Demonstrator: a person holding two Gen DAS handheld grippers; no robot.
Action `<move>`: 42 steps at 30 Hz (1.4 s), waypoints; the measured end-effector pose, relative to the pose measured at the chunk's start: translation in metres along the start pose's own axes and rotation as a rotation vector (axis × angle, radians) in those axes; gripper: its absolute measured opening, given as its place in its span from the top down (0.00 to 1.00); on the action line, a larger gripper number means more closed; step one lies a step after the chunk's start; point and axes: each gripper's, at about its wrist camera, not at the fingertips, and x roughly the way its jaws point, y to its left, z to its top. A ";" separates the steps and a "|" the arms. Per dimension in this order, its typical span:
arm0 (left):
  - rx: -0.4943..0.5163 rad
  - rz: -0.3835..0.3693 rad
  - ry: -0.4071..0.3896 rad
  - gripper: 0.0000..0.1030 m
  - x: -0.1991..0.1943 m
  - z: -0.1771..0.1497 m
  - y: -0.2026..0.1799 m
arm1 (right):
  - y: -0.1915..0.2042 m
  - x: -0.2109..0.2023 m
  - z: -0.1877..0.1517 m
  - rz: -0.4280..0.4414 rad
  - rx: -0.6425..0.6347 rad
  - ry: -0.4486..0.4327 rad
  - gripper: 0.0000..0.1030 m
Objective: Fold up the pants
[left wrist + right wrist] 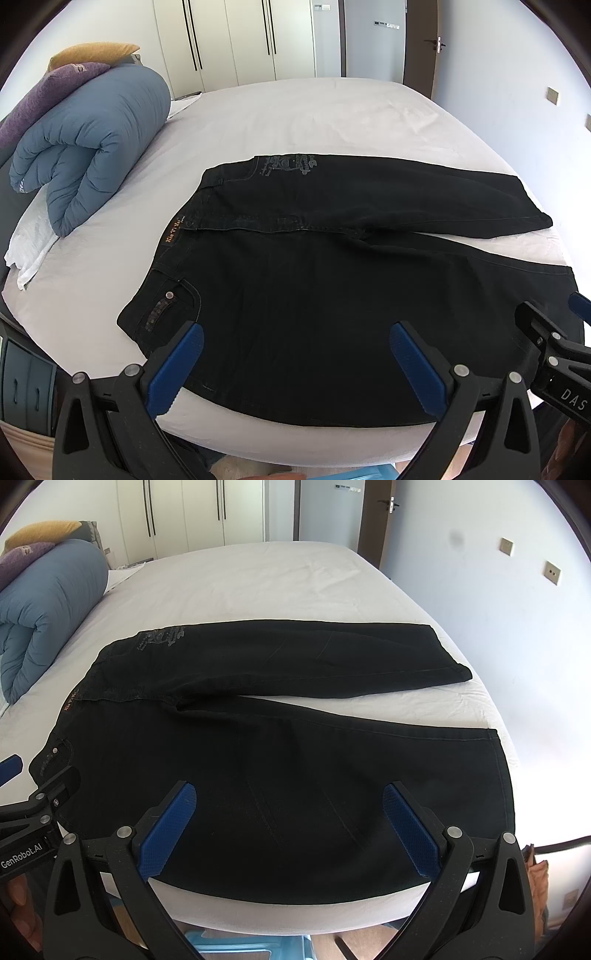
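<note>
Across the middle of both frames lie black pants (314, 280) flat on a white bed (295, 118), 2 legs running right. Left gripper (295, 354) and right gripper (290, 814) hover at the bottom, jaws spread, holding nothing. Readable writing — "DAS" at lower right, "GenRobot.AI" at lower left. Blue duvet (92, 144) upper left.
</note>
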 end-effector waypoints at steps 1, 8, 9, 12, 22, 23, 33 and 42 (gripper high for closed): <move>-0.001 -0.001 0.002 0.00 0.001 0.001 0.001 | 0.000 0.002 0.002 -0.001 -0.002 0.003 0.00; -0.021 -0.022 0.022 0.00 0.014 0.008 0.008 | 0.007 0.017 0.013 -0.004 -0.027 0.021 0.00; -0.031 -0.032 0.029 0.00 0.017 0.010 0.010 | 0.008 0.020 0.016 -0.001 -0.035 0.023 0.00; -0.027 -0.075 0.067 0.00 0.034 0.022 0.017 | 0.015 0.030 0.030 0.027 -0.067 0.029 0.00; -0.003 -0.121 0.116 0.00 0.108 0.116 0.070 | 0.042 0.081 0.130 0.306 -0.245 -0.001 0.00; 0.007 -0.119 0.095 0.00 0.117 0.135 0.077 | 0.046 0.088 0.141 0.332 -0.269 -0.001 0.00; 0.460 -0.157 0.151 0.00 0.247 0.263 0.085 | 0.068 0.162 0.228 0.584 -0.475 0.003 0.07; 0.557 -0.350 0.443 0.21 0.330 0.268 0.090 | 0.071 0.232 0.239 0.691 -0.539 0.104 0.31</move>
